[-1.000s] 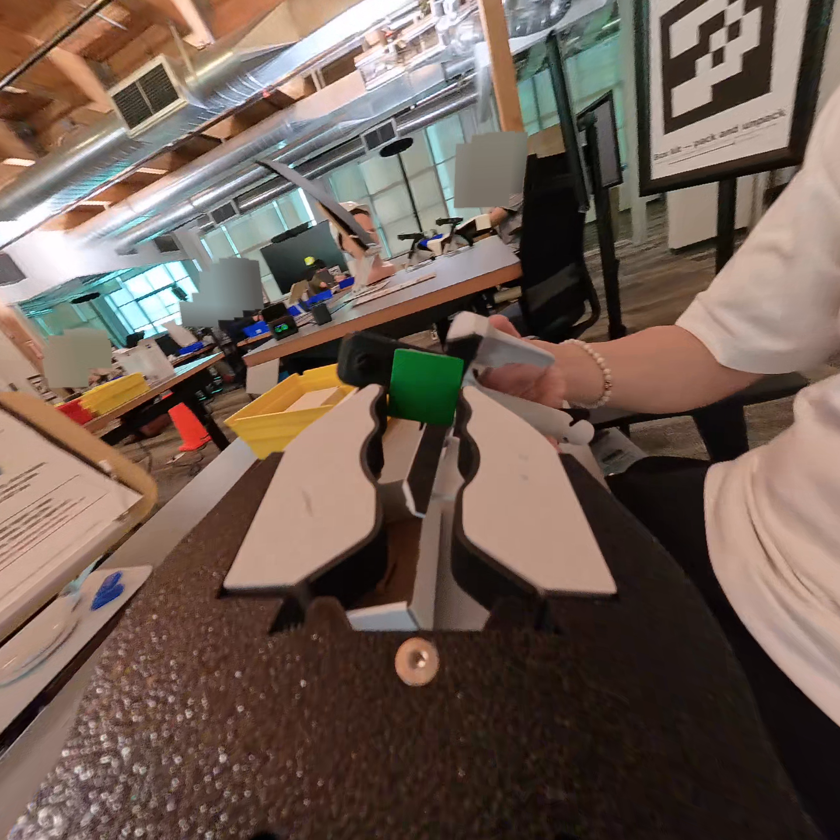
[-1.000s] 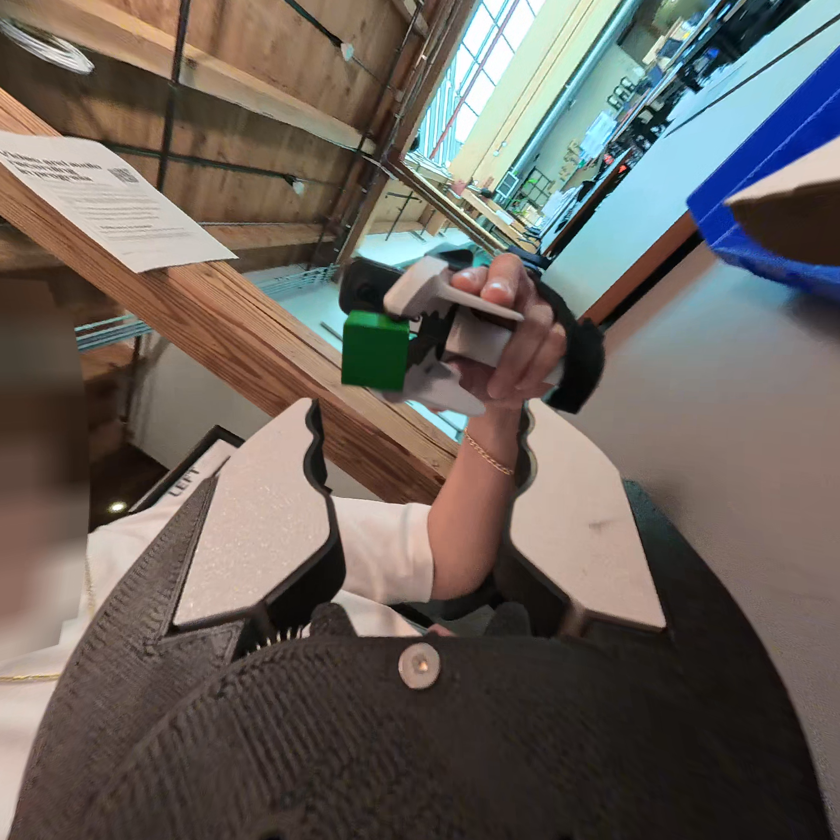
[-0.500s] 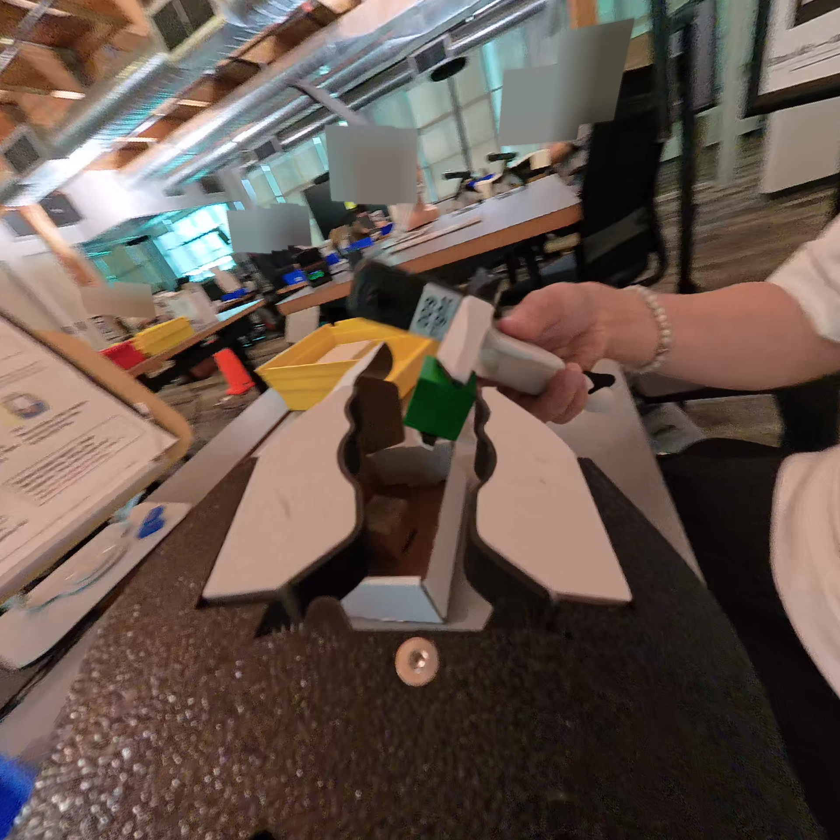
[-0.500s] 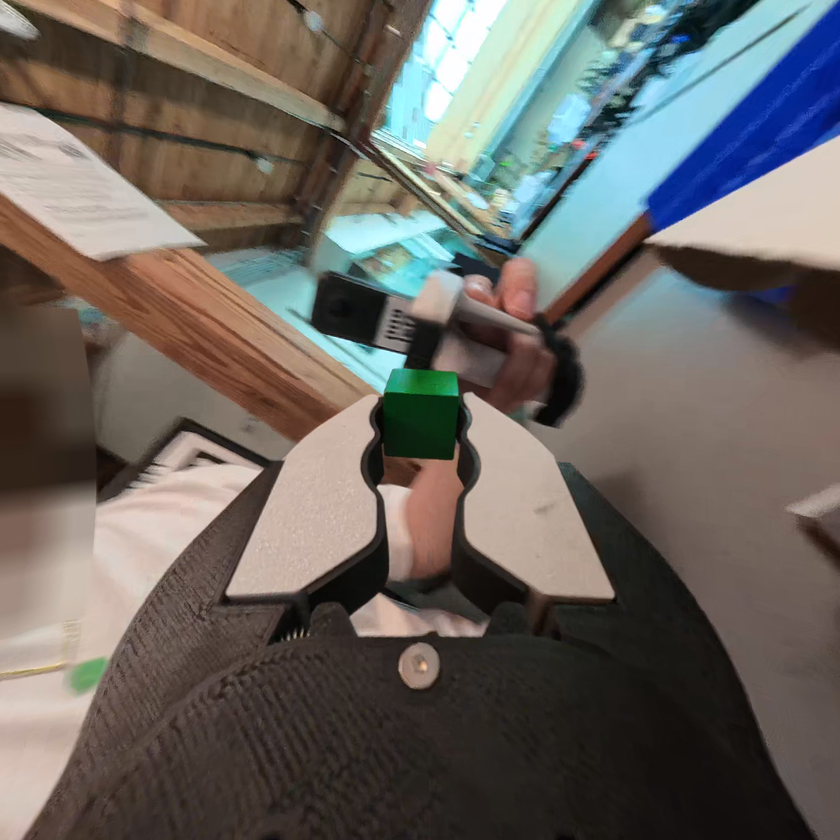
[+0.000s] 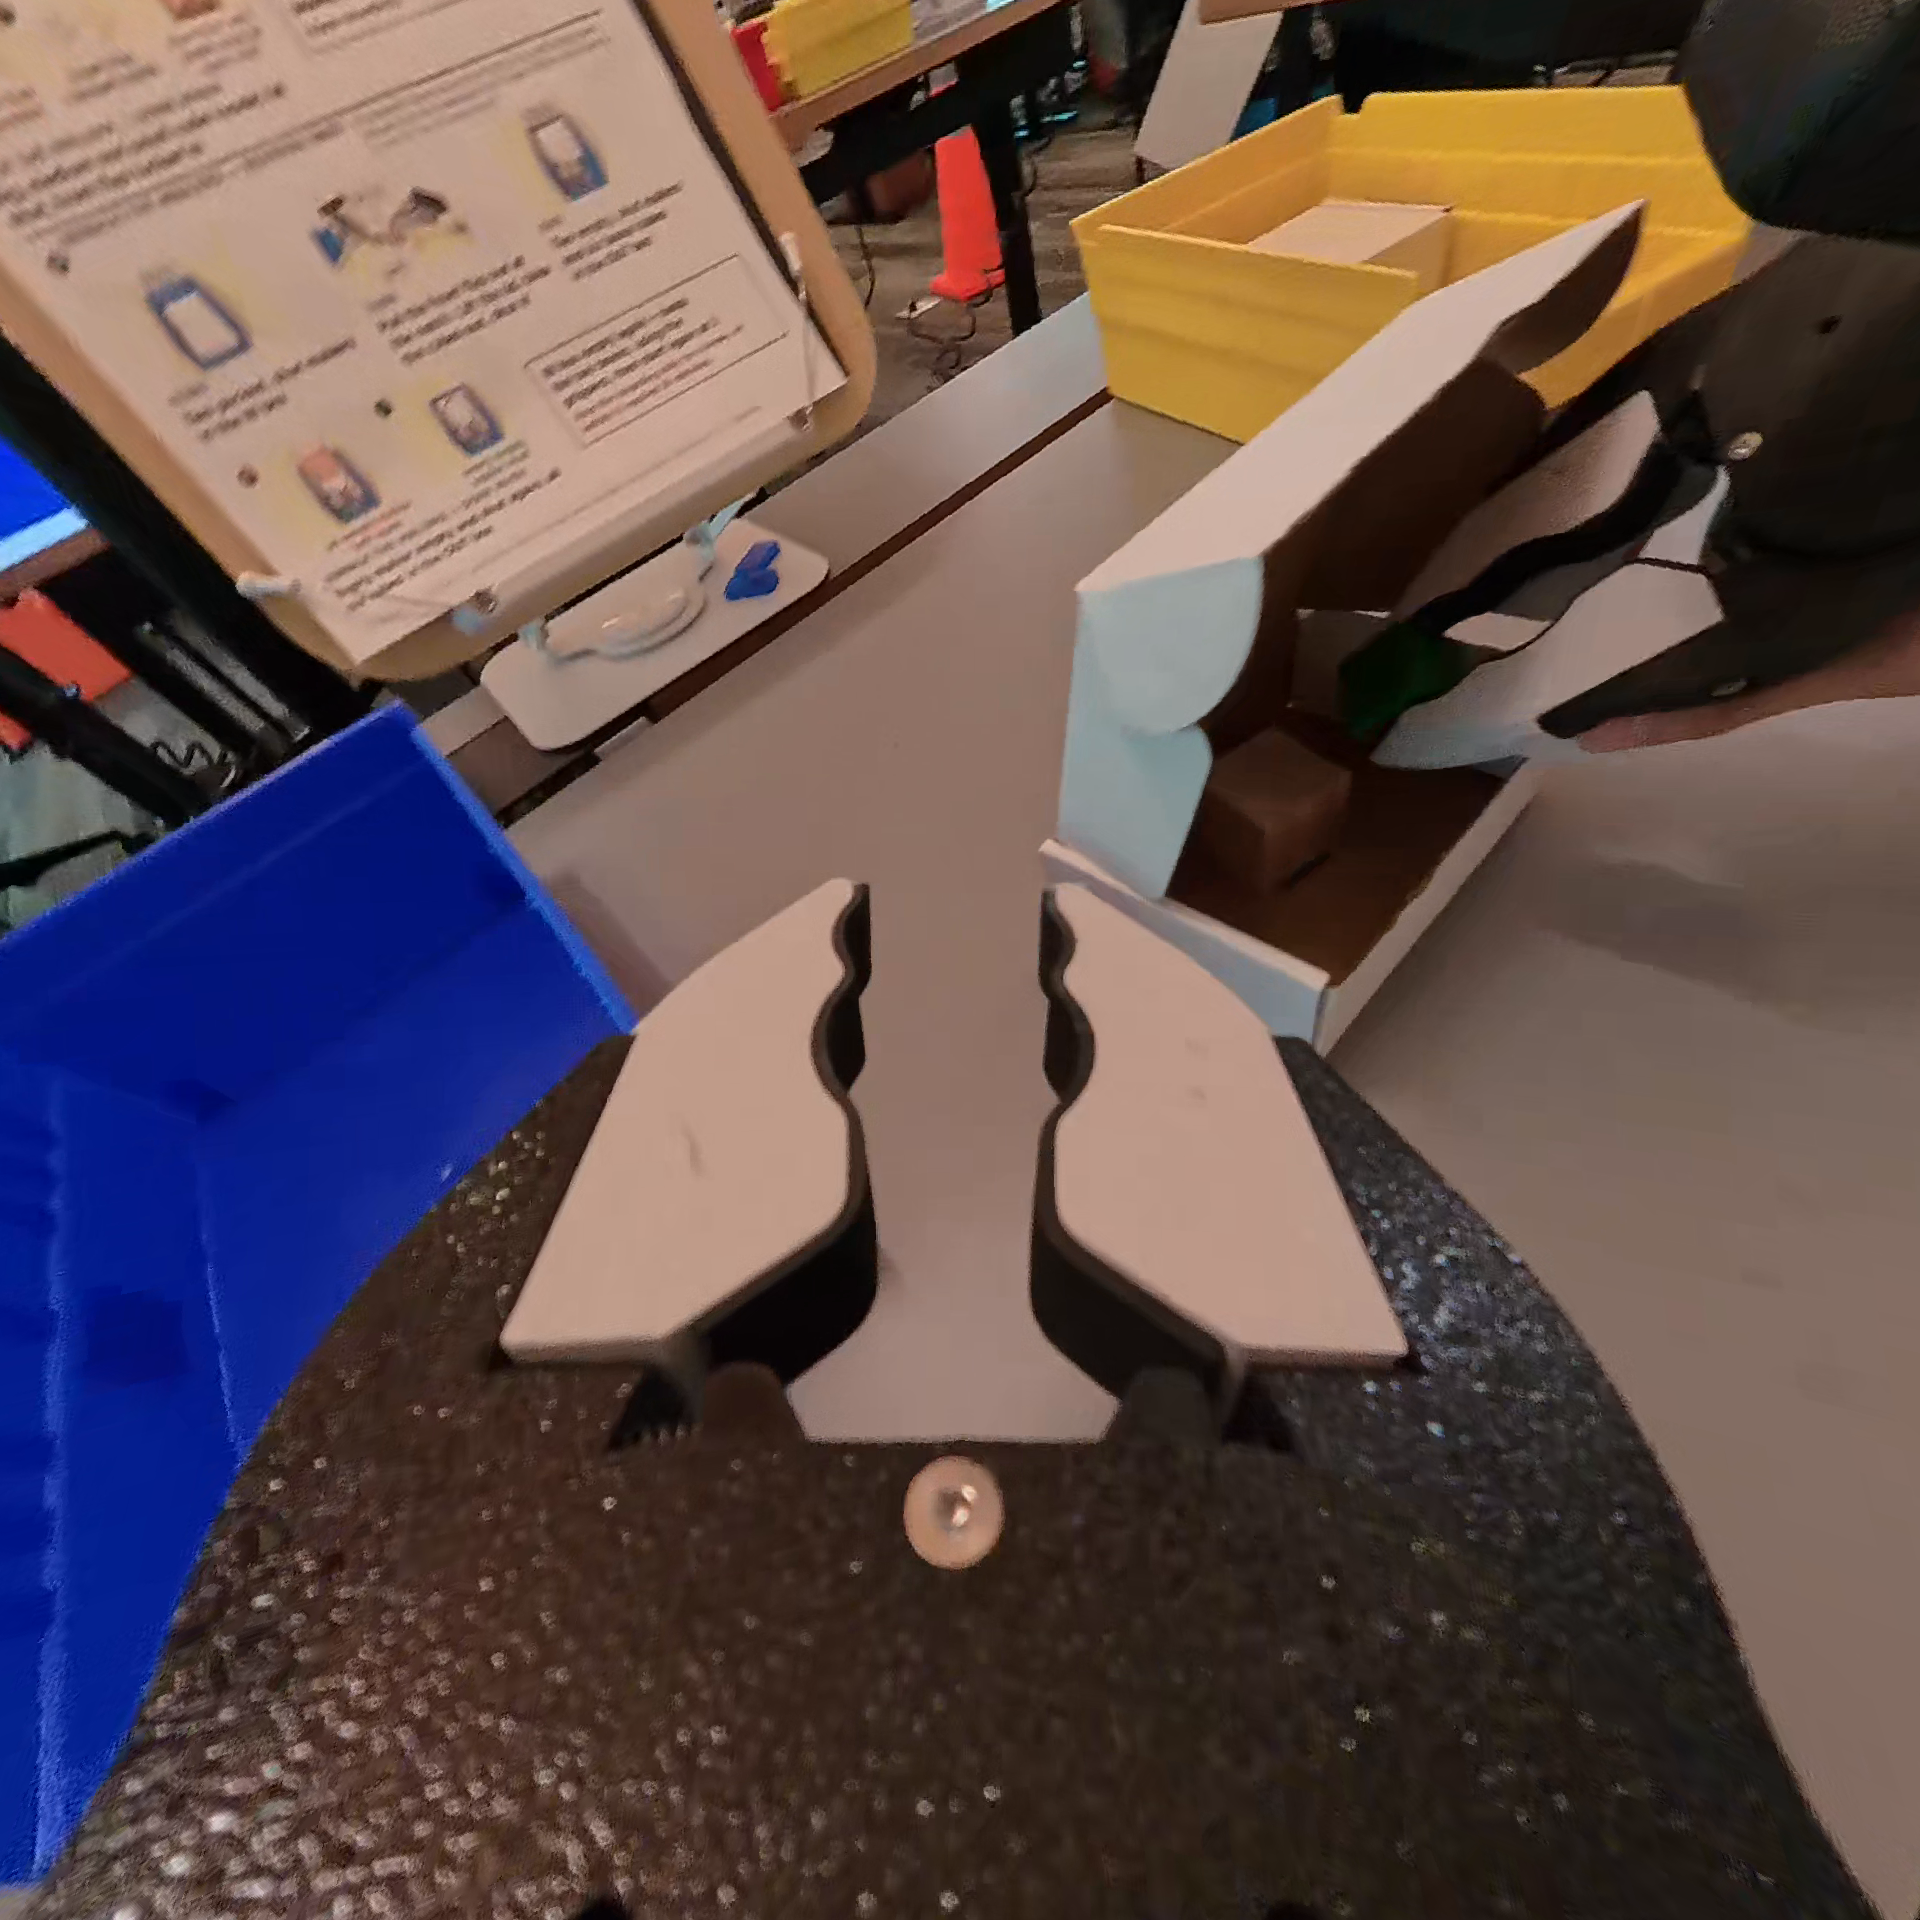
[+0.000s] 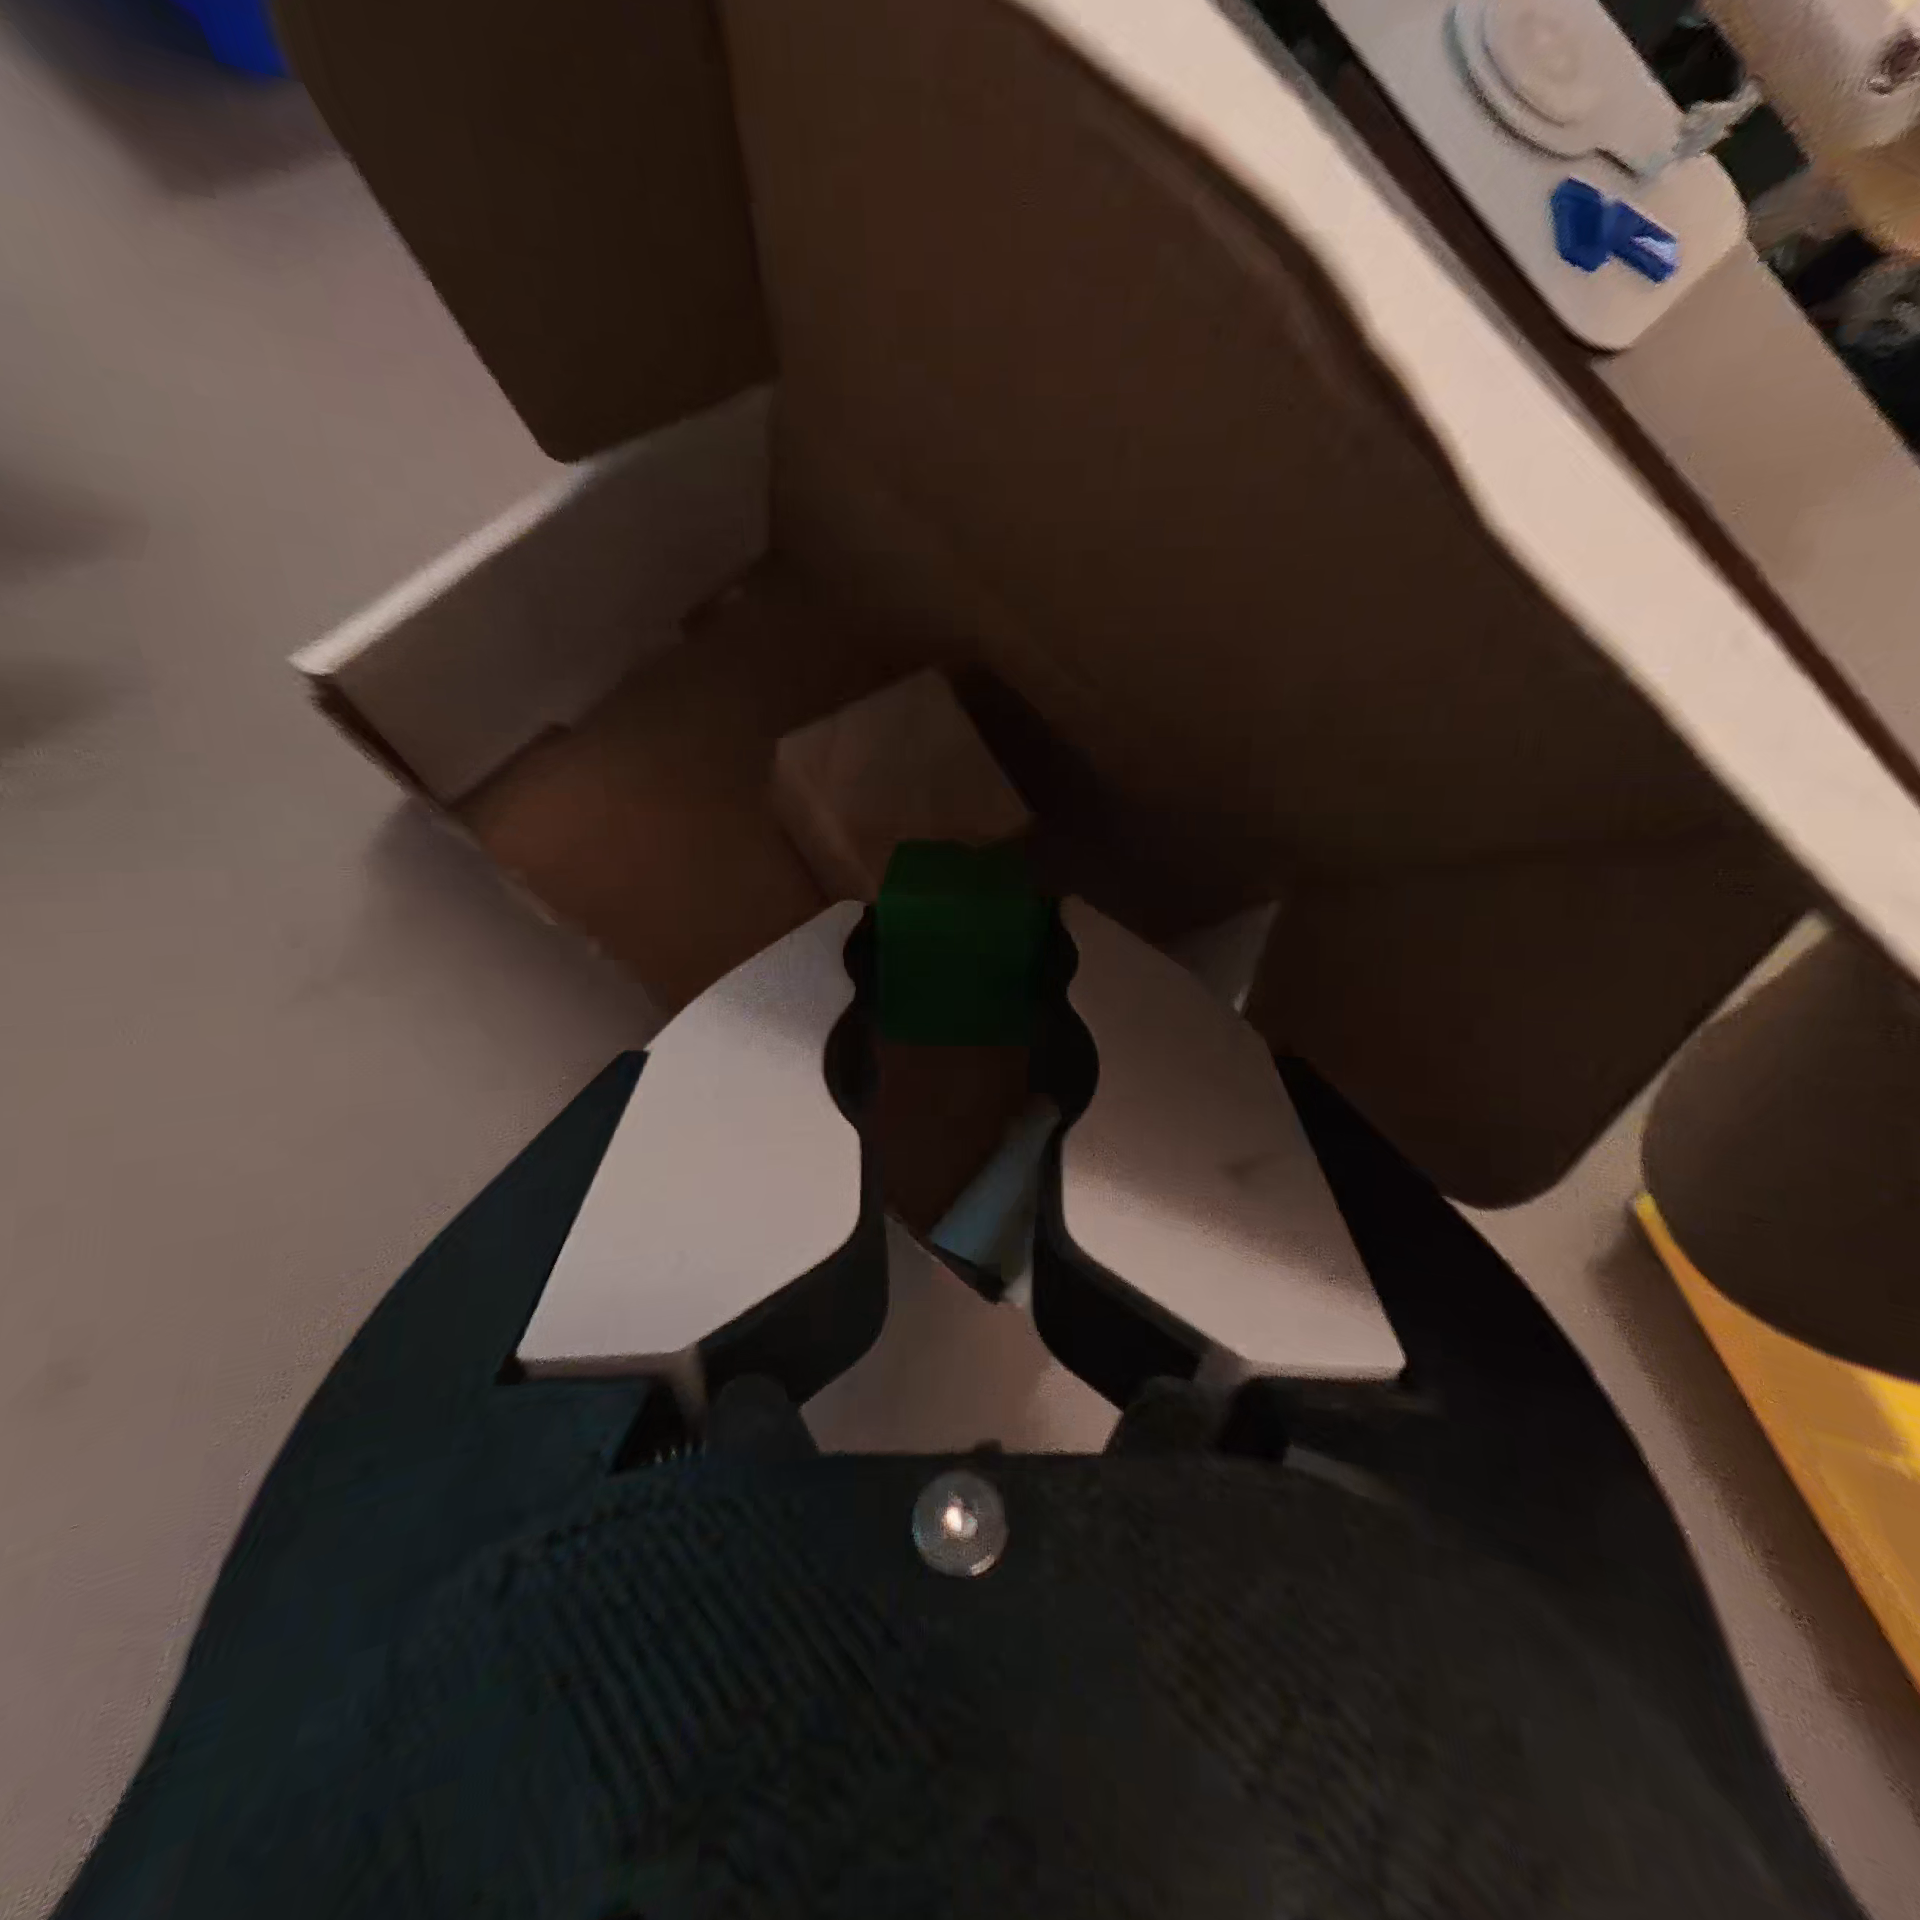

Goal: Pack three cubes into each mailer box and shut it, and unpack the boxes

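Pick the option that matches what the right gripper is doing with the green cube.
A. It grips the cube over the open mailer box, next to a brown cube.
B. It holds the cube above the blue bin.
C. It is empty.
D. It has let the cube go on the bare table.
A: the right gripper has its jaws shut on the green cube, inside the open mailer box, by the brown cube.

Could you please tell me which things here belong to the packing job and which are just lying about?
In the job:
right gripper
green cube
brown cube
mailer box
left gripper

Lying about:
instruction board
blue bin
yellow bin
orange cone
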`<state>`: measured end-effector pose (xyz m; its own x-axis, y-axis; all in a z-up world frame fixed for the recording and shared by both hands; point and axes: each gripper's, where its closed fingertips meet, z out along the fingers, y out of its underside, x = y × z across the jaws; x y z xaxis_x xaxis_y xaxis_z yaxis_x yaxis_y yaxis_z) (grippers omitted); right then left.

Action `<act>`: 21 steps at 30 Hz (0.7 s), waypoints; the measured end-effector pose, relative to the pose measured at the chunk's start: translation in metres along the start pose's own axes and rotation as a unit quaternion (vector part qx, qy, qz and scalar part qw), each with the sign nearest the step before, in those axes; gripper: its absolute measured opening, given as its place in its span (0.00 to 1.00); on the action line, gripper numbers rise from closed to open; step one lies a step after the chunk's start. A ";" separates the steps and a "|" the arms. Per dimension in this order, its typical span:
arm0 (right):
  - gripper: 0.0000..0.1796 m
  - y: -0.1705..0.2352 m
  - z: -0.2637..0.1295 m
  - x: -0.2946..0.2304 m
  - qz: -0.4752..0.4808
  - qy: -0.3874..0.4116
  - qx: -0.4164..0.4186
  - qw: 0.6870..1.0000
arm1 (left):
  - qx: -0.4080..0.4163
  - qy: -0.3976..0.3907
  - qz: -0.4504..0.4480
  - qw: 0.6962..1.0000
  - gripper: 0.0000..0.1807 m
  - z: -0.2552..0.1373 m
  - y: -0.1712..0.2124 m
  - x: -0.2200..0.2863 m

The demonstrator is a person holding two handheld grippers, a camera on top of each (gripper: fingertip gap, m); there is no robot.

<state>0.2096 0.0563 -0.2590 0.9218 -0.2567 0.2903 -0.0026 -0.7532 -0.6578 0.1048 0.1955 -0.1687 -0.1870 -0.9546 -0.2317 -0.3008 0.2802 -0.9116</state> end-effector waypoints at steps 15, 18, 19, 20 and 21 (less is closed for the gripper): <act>0.21 0.008 -0.019 -0.007 -0.094 0.006 -0.046 0.994 | -0.118 -0.147 -0.128 0.974 0.17 -0.038 0.064 -0.104; 0.20 -0.005 -0.031 -0.026 -0.082 -0.054 -0.014 0.995 | -0.192 -0.068 -0.111 0.973 0.22 -0.017 0.076 -0.109; 0.20 -0.009 -0.036 -0.031 -0.077 -0.073 -0.003 0.994 | -0.224 -0.027 -0.087 0.970 0.23 -0.008 0.081 -0.107; 0.20 -0.013 -0.040 -0.036 -0.077 -0.088 0.008 0.993 | -0.251 0.009 -0.046 0.967 0.24 0.000 0.084 -0.107; 0.20 -0.017 -0.044 -0.040 -0.081 -0.103 0.019 0.991 | -0.269 0.032 0.008 0.963 0.26 0.009 0.087 -0.112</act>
<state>0.1551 0.0526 -0.2289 0.9686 -0.0030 0.2485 0.1622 -0.7502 -0.6410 0.1078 0.3255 -0.2252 -0.2473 -0.9467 -0.2064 -0.7346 0.3221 -0.5972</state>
